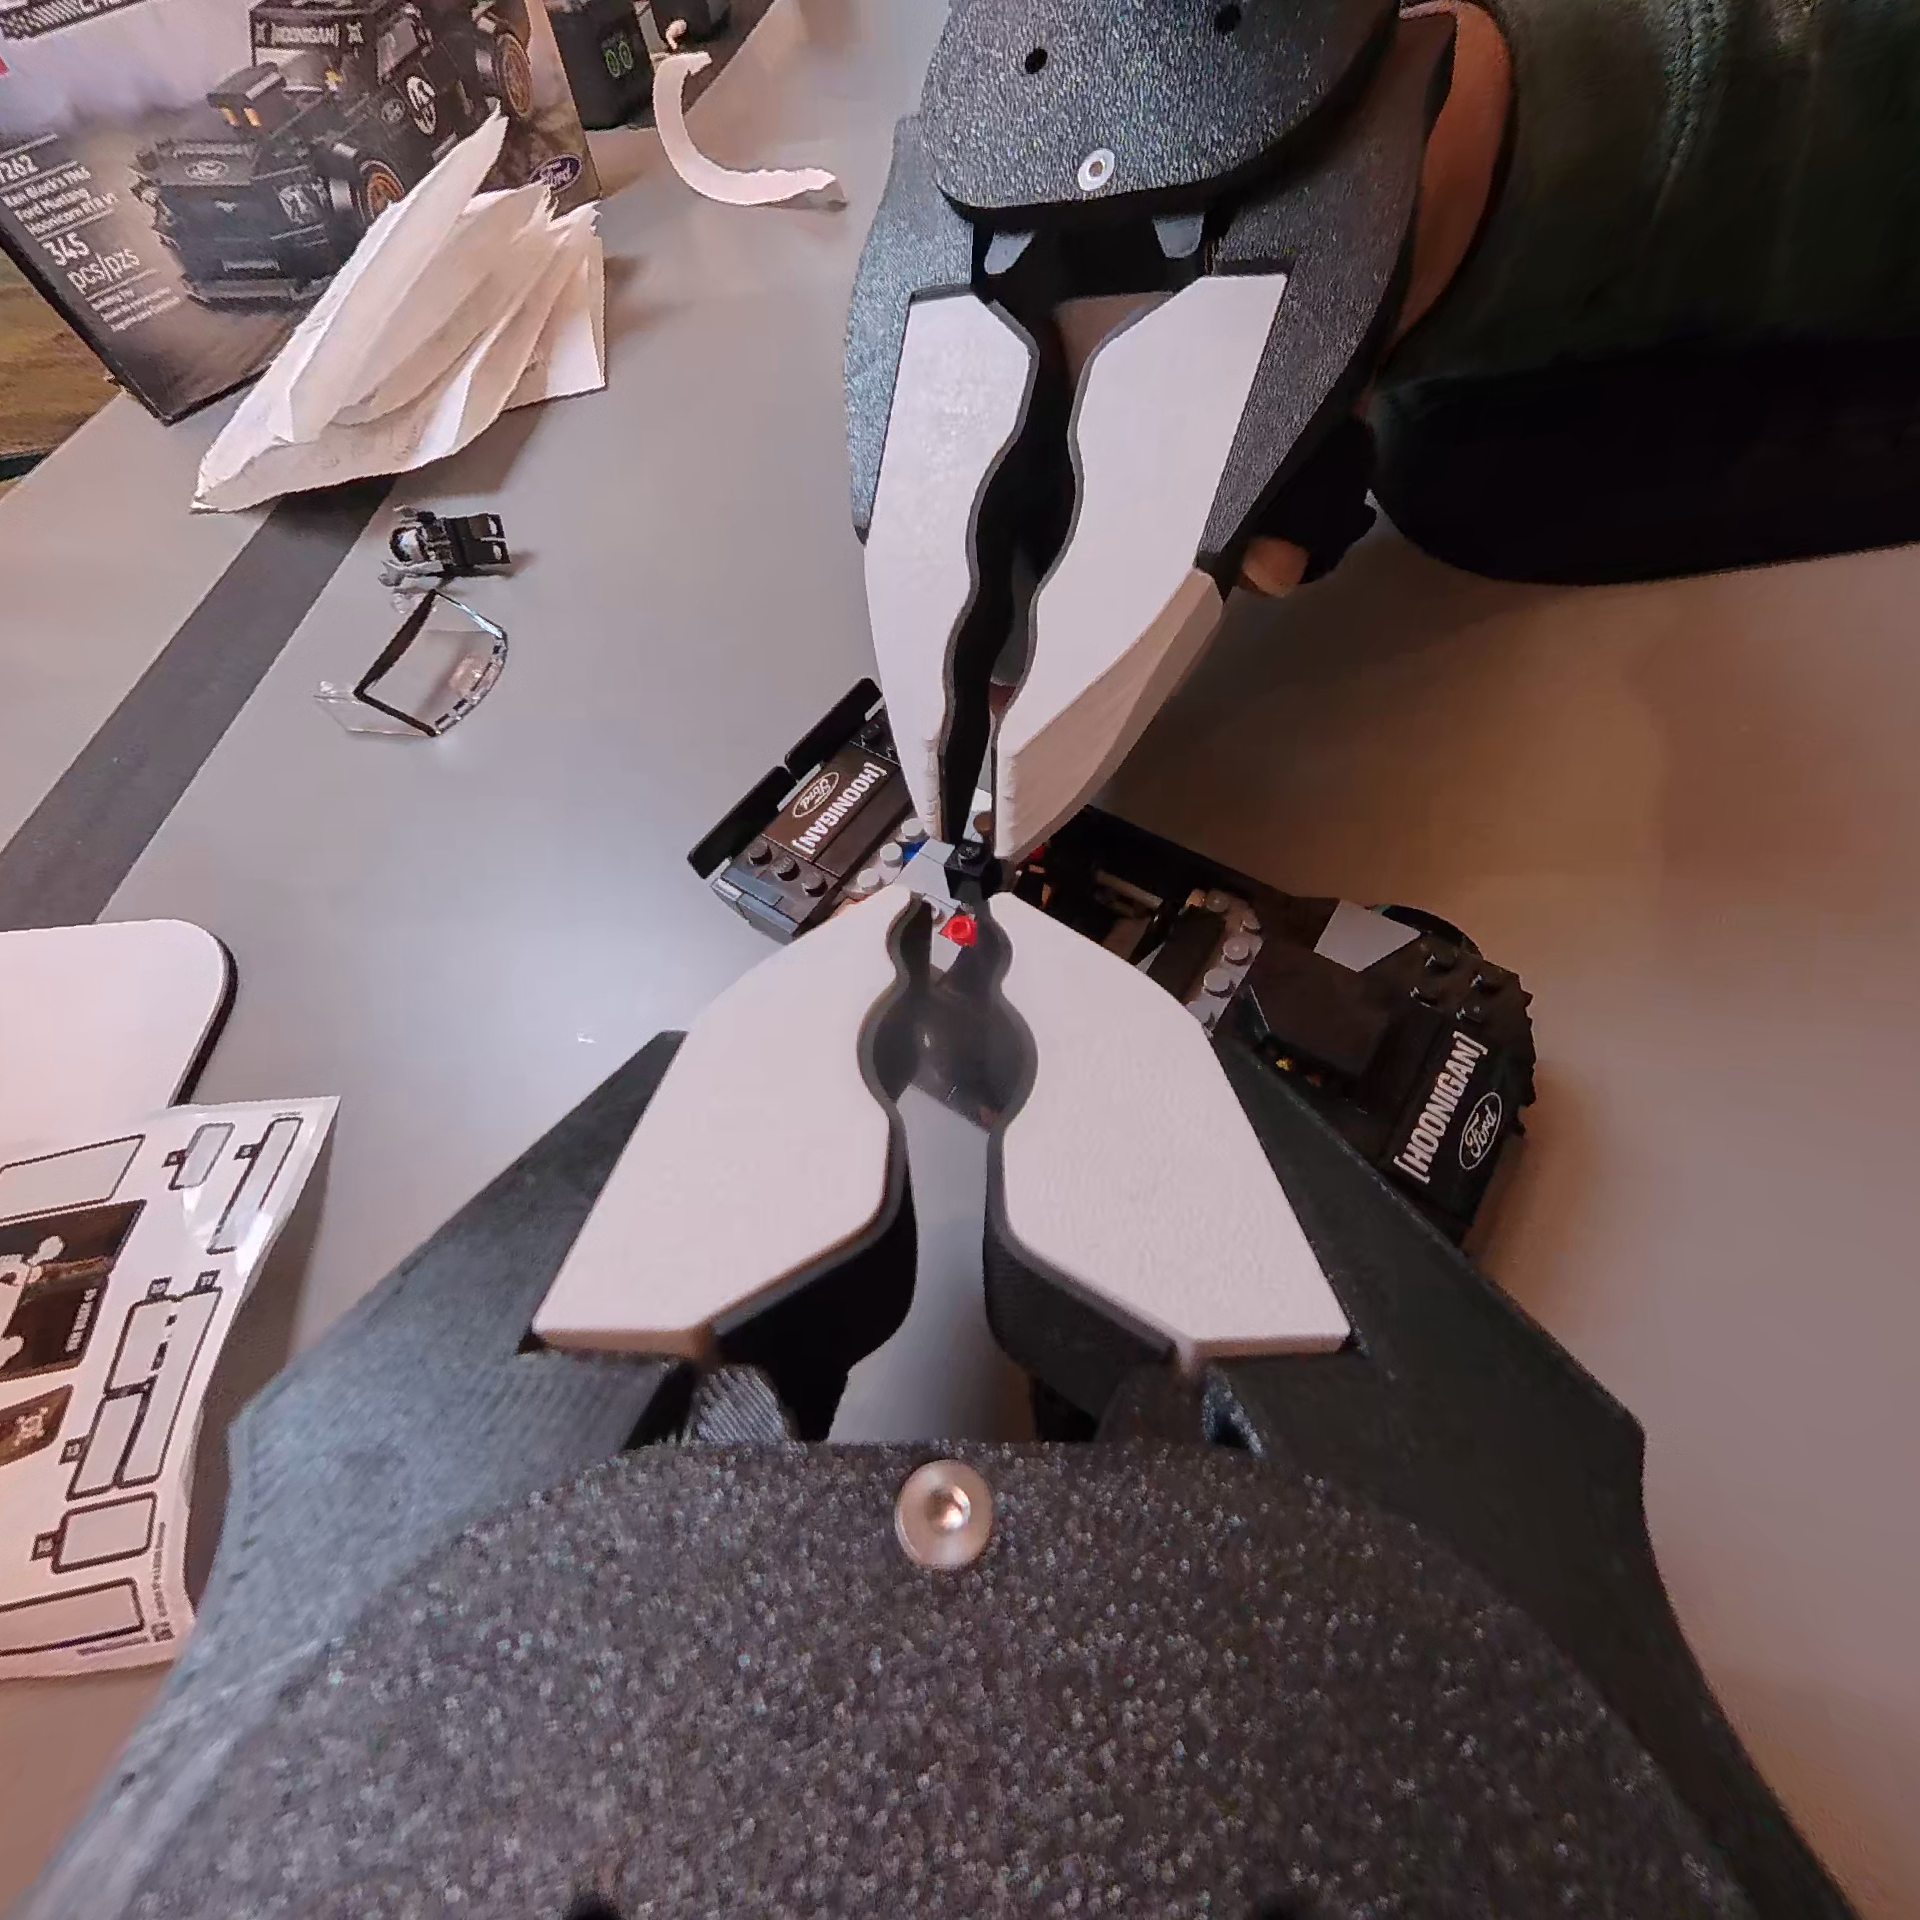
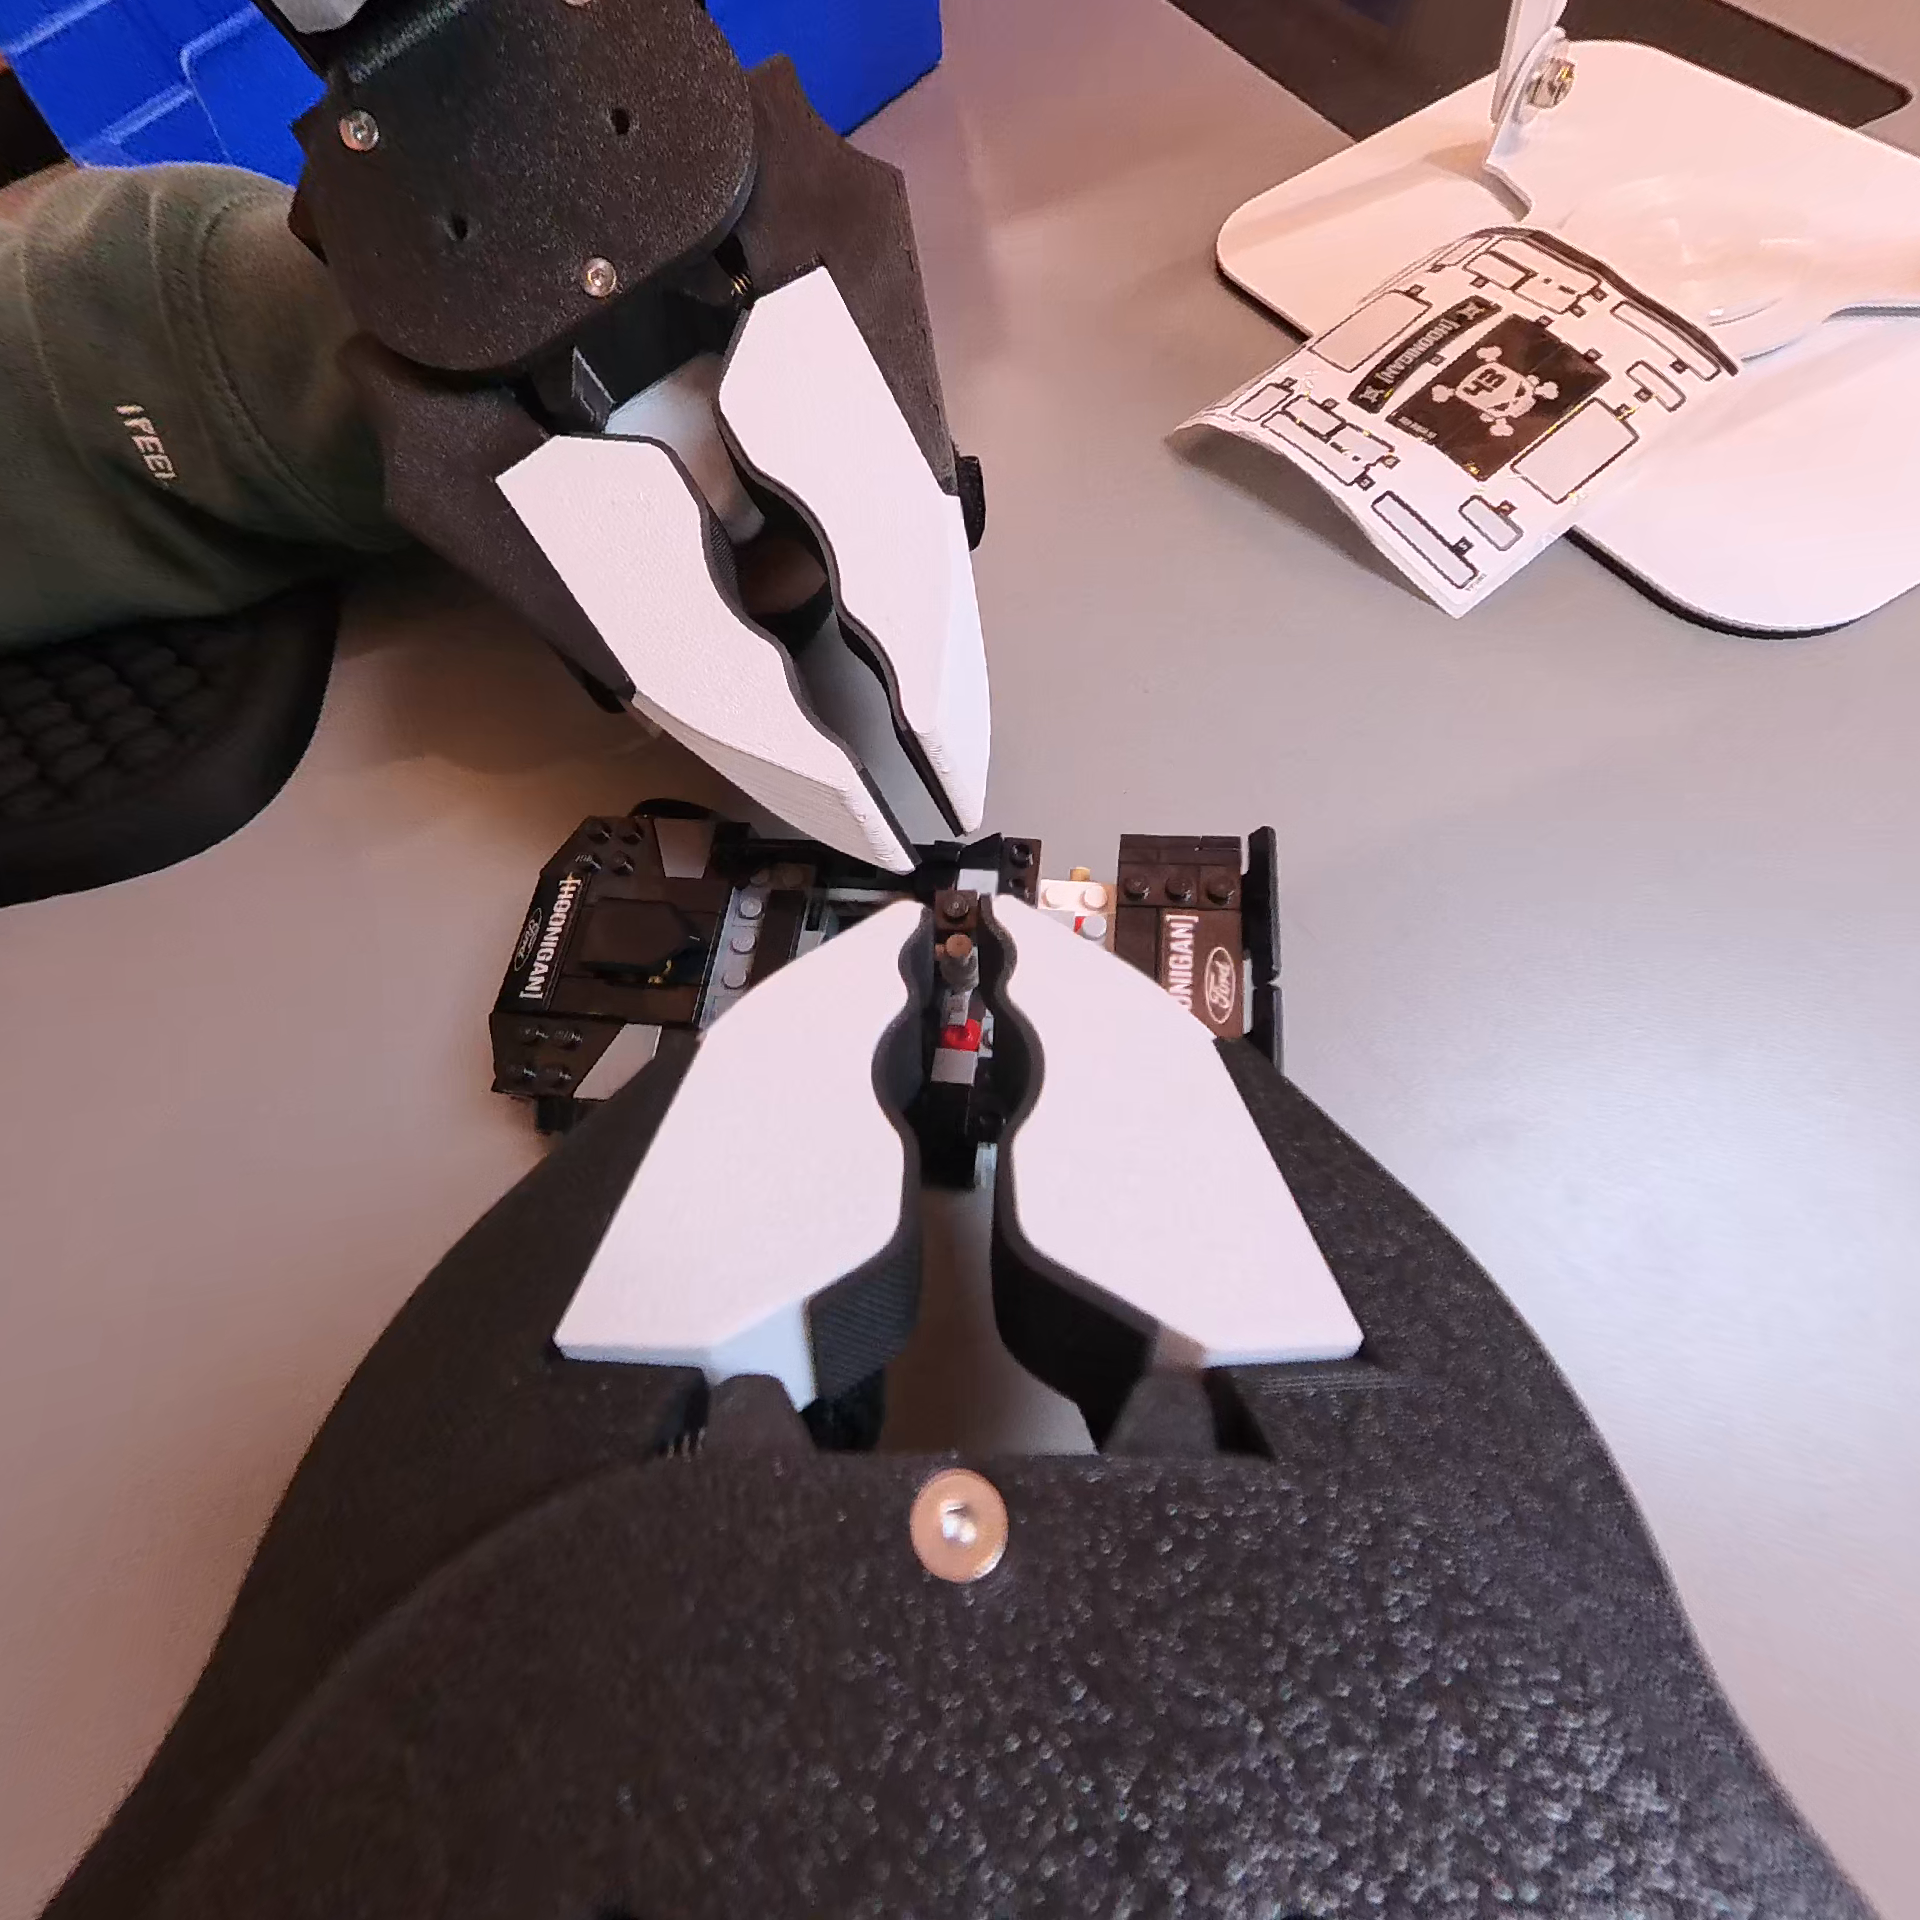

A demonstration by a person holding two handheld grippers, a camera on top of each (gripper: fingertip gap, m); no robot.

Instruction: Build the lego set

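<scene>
— Left wrist view has both tools nose to nose over the car (image 1: 1382, 1049). The left gripper (image 1: 951, 914) looks pinched nearly shut at the tips; what it pinches I can't tell. The right gripper (image 1: 971, 831) comes down from above, tips closed on a small black brick (image 1: 966, 860).

— And the car?

— Flat on the grey table (image 1: 623, 831), half built, right under the tips. From the right wrist view, the right gripper (image 2: 961, 904) sits over the open middle, the left gripper (image 2: 935, 847) slanting in from the far side.

— What worries you?

— That brick is tiny, hard and glossy, and the fingers (image 2: 1143, 1143) are smooth white plastic with wavy edges. I reckon a crooked push could pop it out sideways. Press too hard and the car's loose panels might shift; nothing seems to pin the body down.

— Anything else nearby?

— A curled sticker sheet (image 2: 1475, 416), crumpled white paper bags (image 1: 436, 343), a clear windscreen piece (image 1: 436, 665). All light stuff, easily knocked
</scene>
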